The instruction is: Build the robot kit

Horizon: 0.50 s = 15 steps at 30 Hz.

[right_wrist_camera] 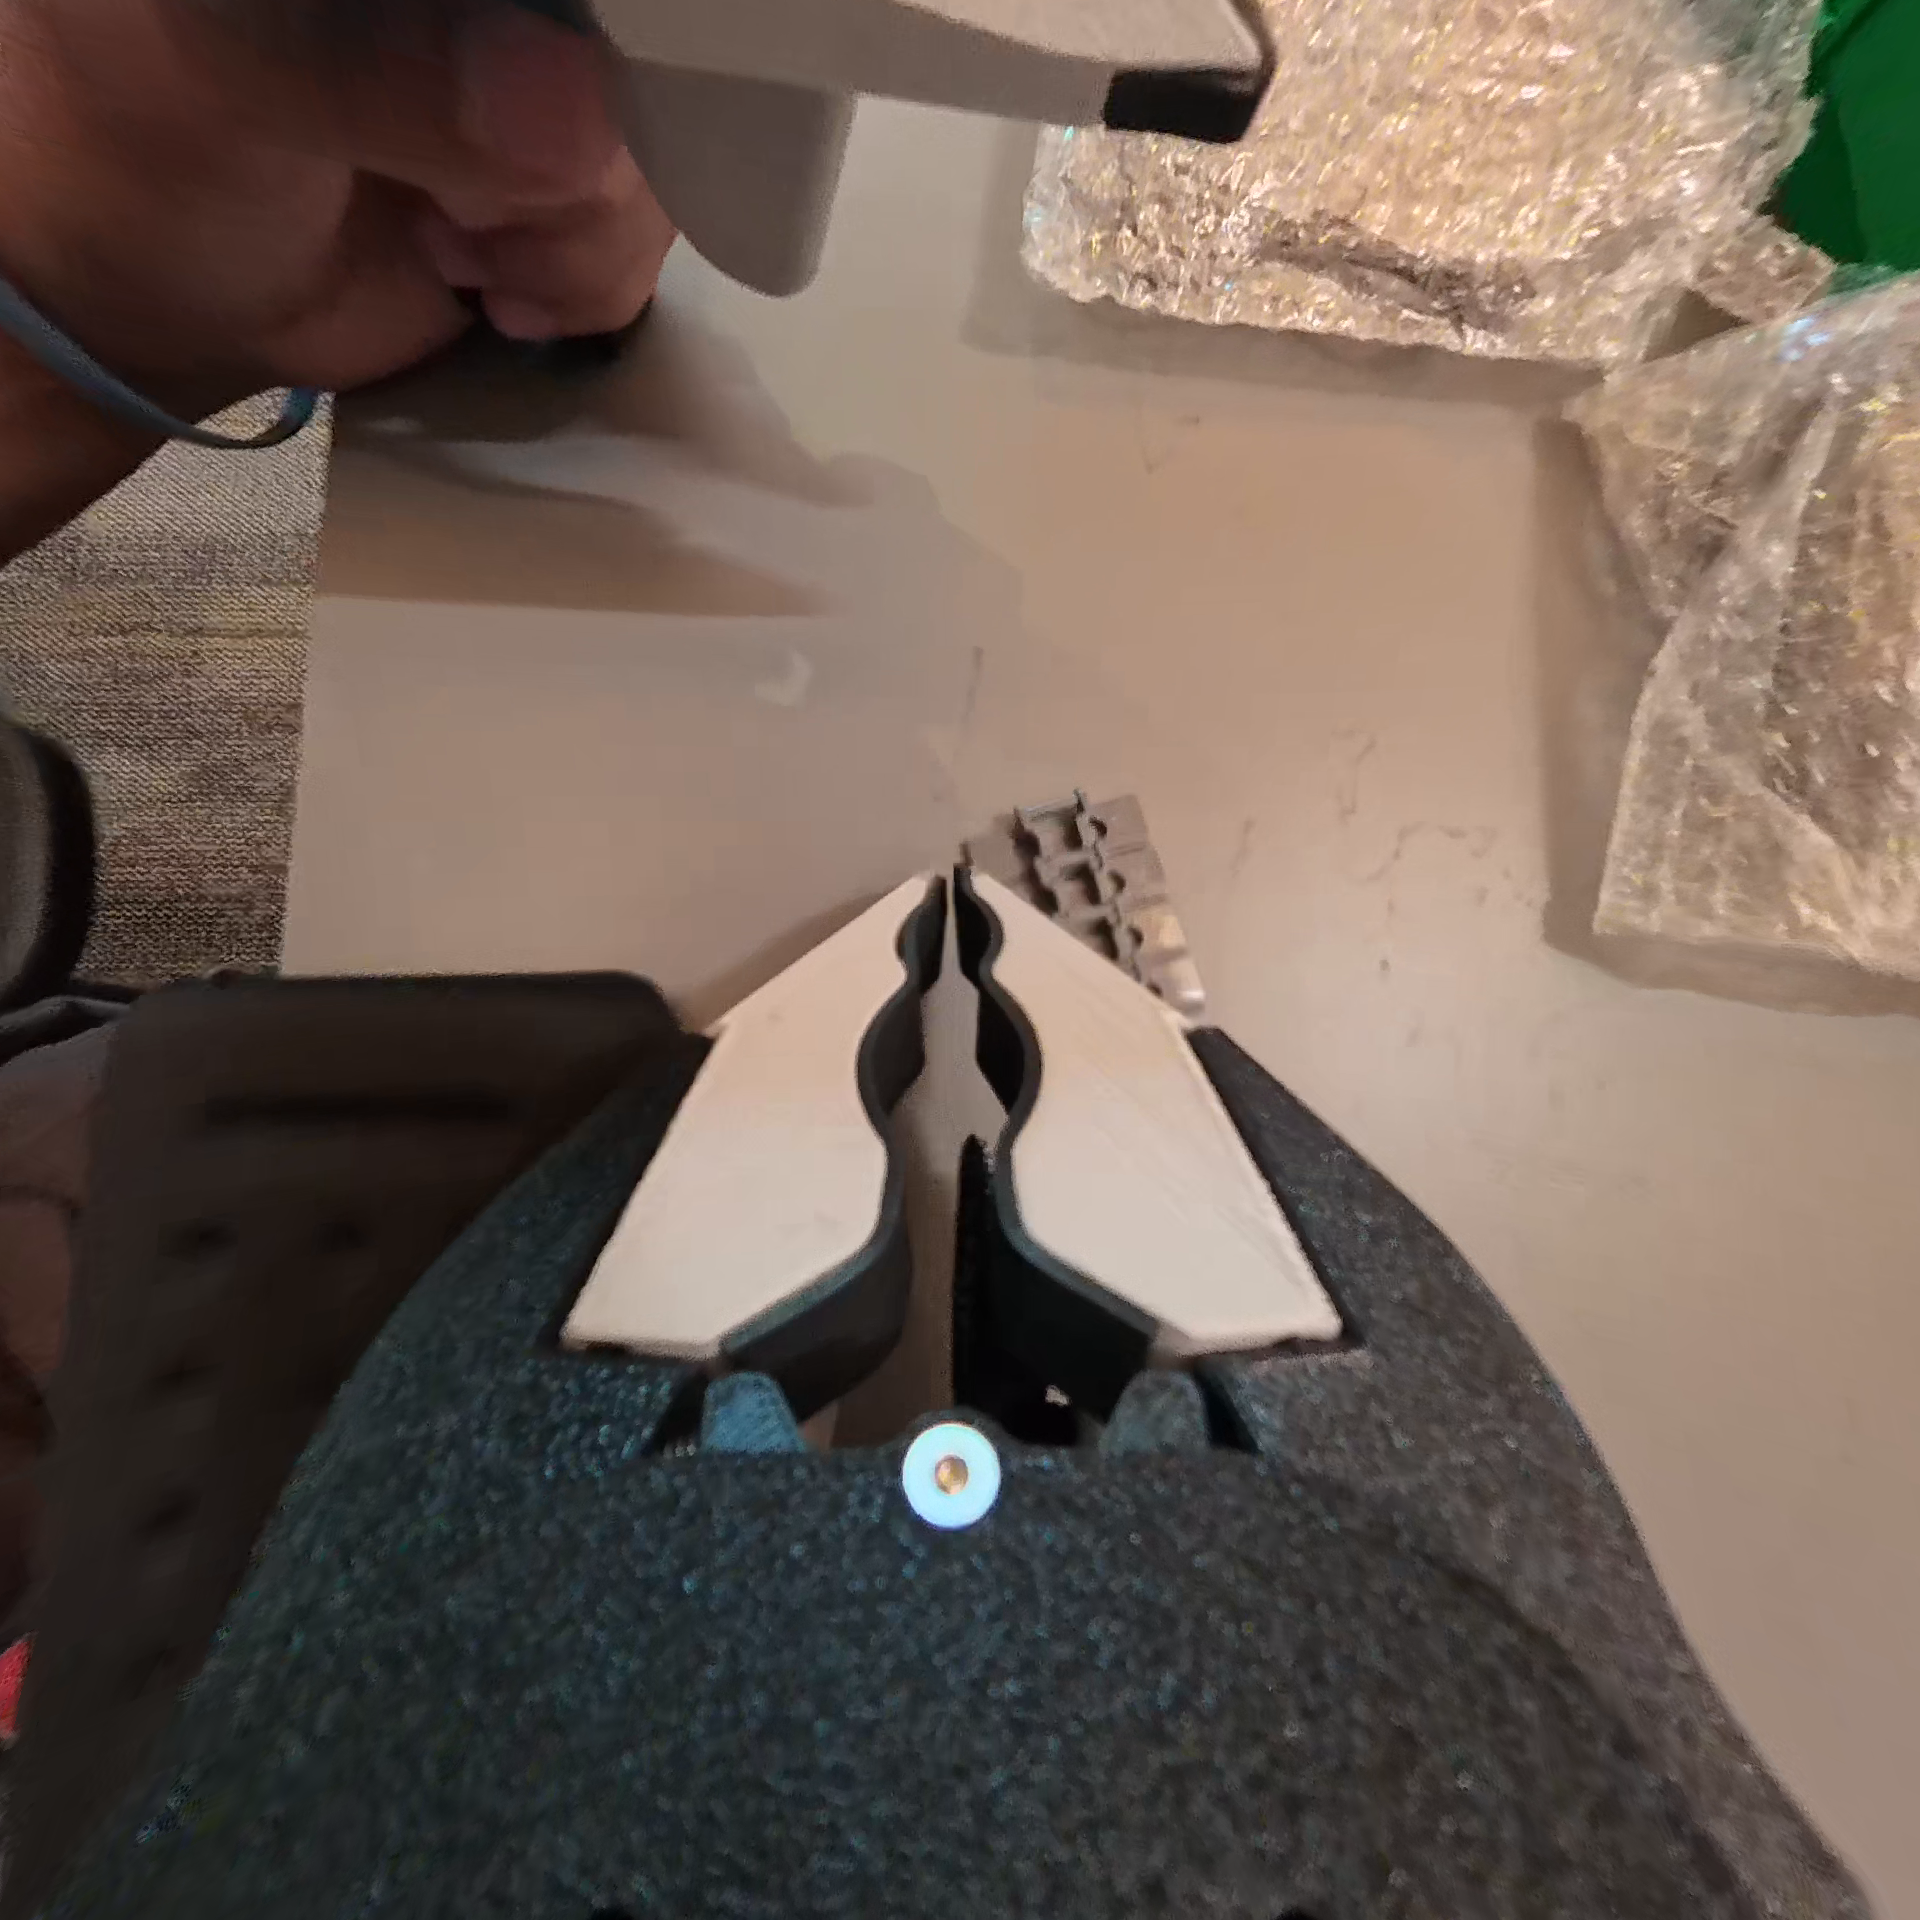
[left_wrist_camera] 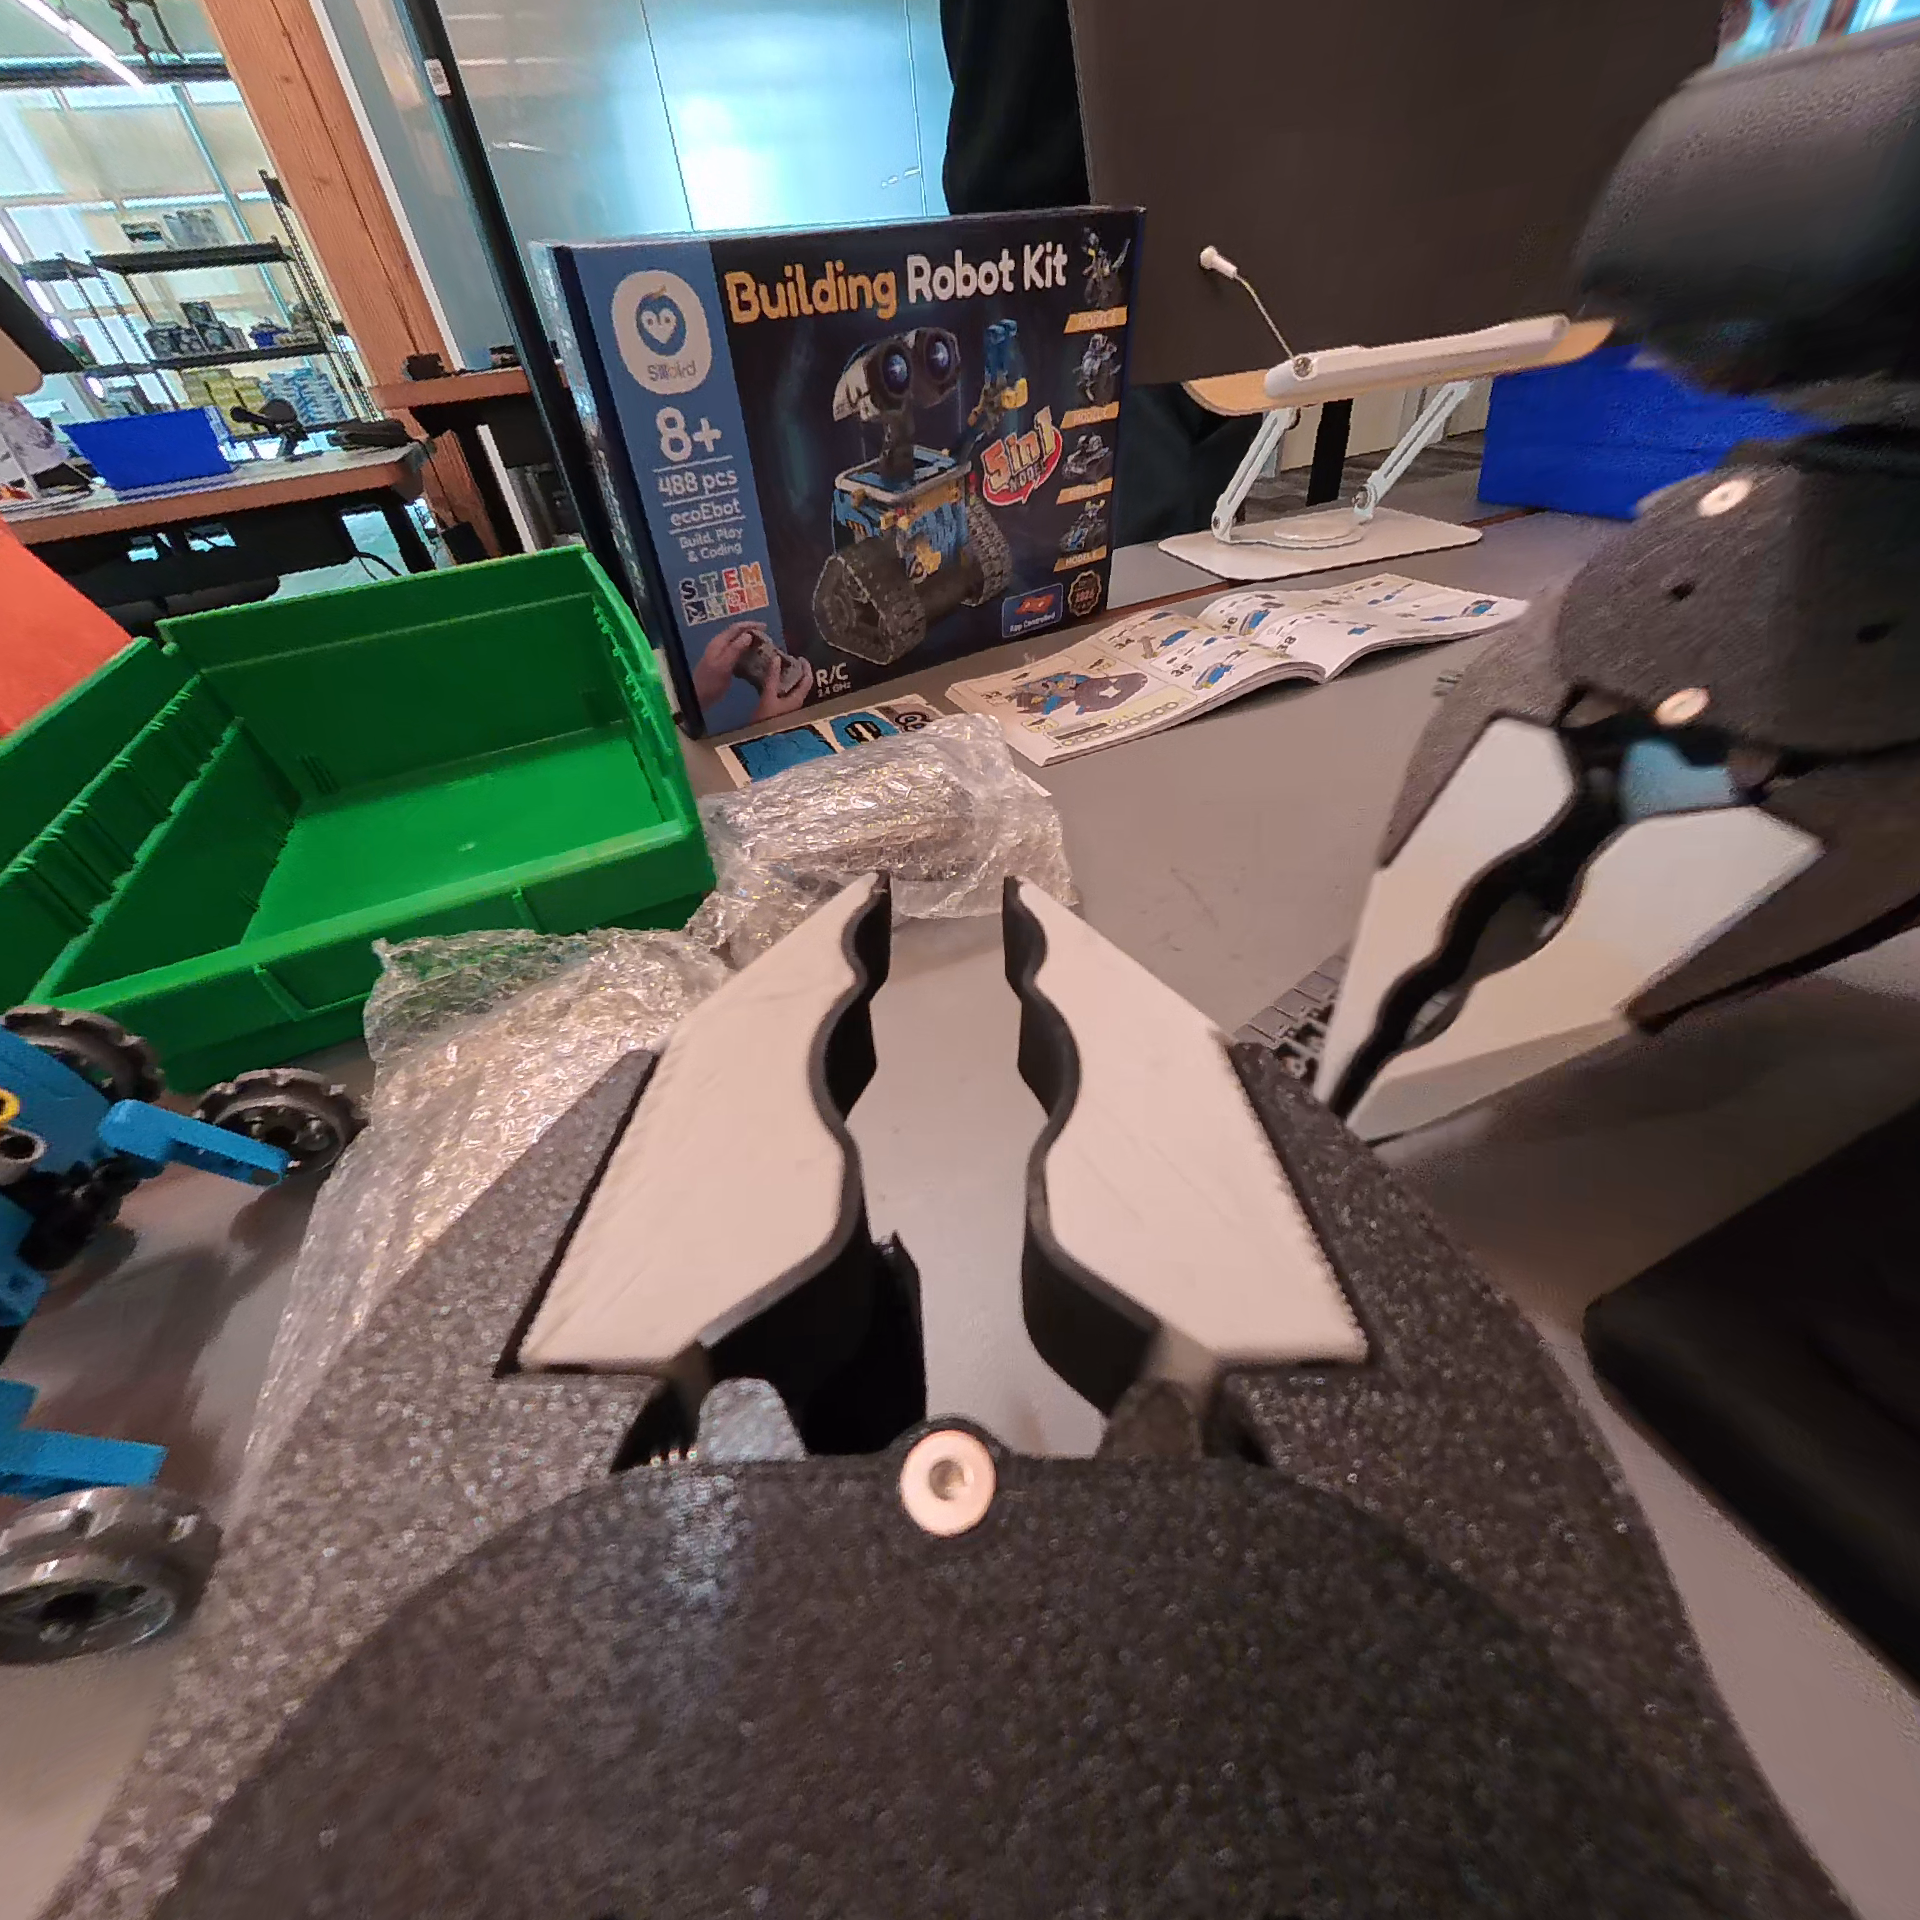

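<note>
Grey table (left_wrist_camera: 1195, 883), green bin (left_wrist_camera: 416, 831) far left, kit box (left_wrist_camera: 862, 457) upright behind it, bubble wrap (left_wrist_camera: 883, 821) just past my left gripper (left_wrist_camera: 943, 904), which is part open and empty. My right gripper (right_wrist_camera: 951, 883) is pinched nearly closed, tips at the table; grey track piece (right_wrist_camera: 1101, 883) lies just beside its right finger, not visibly clamped. Risk: the tips could nudge the track aside.

Matt grey tabletop (left_wrist_camera: 1195, 862), faintly scuffed. Crinkled, glossy clear bubble wrap (left_wrist_camera: 499, 1049). Smooth green plastic bin (left_wrist_camera: 436, 831). Glossy printed cardboard box (left_wrist_camera: 852, 457). Paper booklet (left_wrist_camera: 1226, 655). Left gripper (left_wrist_camera: 943, 914) has a grainy black plastic shell and smooth pale fingers (left_wrist_camera: 748, 1143). Grey plastic track piece (right_wrist_camera: 1101, 883), ridged.
</note>
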Tool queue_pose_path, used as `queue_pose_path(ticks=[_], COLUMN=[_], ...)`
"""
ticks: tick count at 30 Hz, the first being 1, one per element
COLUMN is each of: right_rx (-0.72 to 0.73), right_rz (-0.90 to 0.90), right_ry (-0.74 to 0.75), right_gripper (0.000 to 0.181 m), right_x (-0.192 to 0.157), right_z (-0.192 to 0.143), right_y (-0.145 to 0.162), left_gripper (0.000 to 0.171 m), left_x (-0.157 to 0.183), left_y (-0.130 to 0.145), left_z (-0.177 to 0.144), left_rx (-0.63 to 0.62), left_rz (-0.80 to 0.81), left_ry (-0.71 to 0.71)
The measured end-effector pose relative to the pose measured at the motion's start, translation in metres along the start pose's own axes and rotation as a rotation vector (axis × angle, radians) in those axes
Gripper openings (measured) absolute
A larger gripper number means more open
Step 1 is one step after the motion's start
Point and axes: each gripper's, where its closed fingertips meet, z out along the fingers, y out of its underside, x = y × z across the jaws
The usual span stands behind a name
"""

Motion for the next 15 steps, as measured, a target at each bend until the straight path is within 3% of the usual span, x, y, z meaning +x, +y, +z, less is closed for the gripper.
queue_pose_path(ticks=[3, 6, 8, 10, 12, 15], right_rx=[-0.004, -0.044, -0.071, -0.104, -0.073, -0.020], right_rz=[0.024, 0.148, 0.283, 0.292, 0.189, 0.049], right_ry=[0.076, 0.201, 0.176, 0.166, 0.132, 0.093], right_gripper=[0.005, 0.012, 0.023, 0.027, 0.023, 0.022], right_x=[0.010, 0.042, 0.045, 0.040, 0.028, 0.022], right_z=[-0.044, -0.113, -0.149, -0.169, -0.175, -0.171], right_y=[0.030, 0.100, 0.147, 0.183, 0.190, 0.185], left_gripper=[0.021, 0.021, 0.021, 0.021, 0.021, 0.032], left_x=[0.001, 0.003, 0.007, 0.015, 0.039, 0.098], left_y=[0.001, 0.006, 0.008, 0.006, -0.002, -0.013], left_z=[0.001, 0.006, 0.010, 0.018, 0.031, 0.055], left_rx=[-0.012, -0.048, -0.064, -0.063, -0.080, -0.209], left_rz=[-0.001, 0.006, 0.011, -0.001, -0.068, -0.113], left_ry=[0.006, 0.015, 0.039, 0.097, 0.244, 0.539])
